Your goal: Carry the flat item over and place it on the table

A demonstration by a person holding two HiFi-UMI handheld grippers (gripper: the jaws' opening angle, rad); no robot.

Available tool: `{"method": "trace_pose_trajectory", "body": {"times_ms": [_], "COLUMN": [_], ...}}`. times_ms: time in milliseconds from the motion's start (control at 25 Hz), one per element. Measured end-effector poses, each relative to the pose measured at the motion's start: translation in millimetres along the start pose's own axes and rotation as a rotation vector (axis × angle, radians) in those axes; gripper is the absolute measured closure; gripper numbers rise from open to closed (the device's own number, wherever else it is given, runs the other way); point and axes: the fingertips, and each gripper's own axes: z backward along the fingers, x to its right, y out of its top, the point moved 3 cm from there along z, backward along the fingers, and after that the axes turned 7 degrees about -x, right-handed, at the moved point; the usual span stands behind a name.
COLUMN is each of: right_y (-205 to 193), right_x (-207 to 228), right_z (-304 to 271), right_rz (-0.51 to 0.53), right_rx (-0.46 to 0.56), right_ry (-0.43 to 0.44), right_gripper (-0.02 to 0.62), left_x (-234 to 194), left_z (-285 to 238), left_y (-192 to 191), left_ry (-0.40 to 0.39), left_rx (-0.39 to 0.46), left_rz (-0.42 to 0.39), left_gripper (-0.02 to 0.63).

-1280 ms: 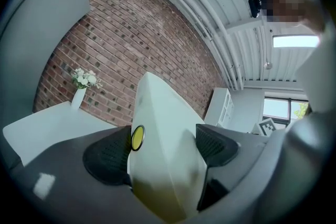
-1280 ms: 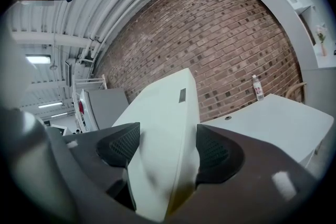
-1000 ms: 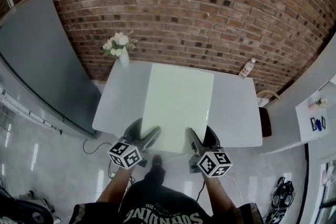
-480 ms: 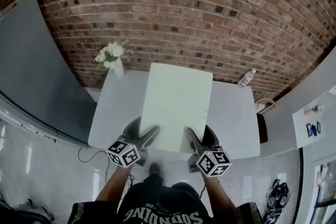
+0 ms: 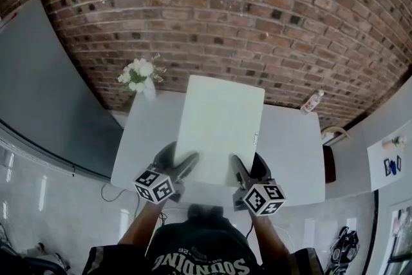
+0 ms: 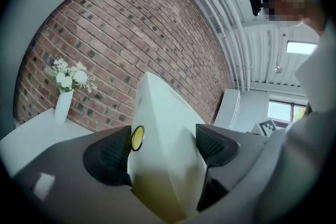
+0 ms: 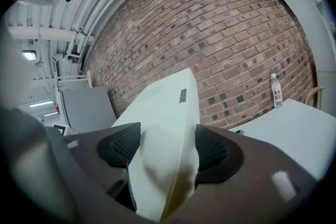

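Edge of board point(image 5: 219, 129) clamped by left gripper point(image 5: 185, 164) and right gripper point(image 5: 238, 167). Carried closer than before; held over table point(image 5: 293, 145). Not yet put down.

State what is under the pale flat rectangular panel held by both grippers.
A white rectangular table shows below the pale flat panel, on both sides. Its middle is covered, so anything lying there cannot be seen.
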Motion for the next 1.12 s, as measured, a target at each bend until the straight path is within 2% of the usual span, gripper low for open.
{"method": "trace_pose_trajectory", "body": {"times_ms": [320, 600, 920, 1120], "right_y": [24, 31, 33, 21], "right_x": [23, 46, 58, 62], "right_z": [-21, -27, -40, -57], "right_rz": [0.020, 0.015, 0.019, 0.003], "right_rx": [-0.020, -0.025, -0.049, -0.087], "right_ry": [0.039, 0.040, 0.040, 0.040], "right_gripper": [0.276, 0.278, 0.279, 0.281], "left_x": [-2, 0, -9, -26], "left_z": [-30, -53, -67, -70], "left_y": [11, 9, 5, -4], "left_ry": [0.033, 0.040, 0.051, 0.069], "left_rx": [0.002, -0.012, -0.027, -0.057], "left_rz": [-0.006, -0.007, 0.012, 0.033], "left_gripper": [0.222, 0.222, 0.222, 0.222]}}
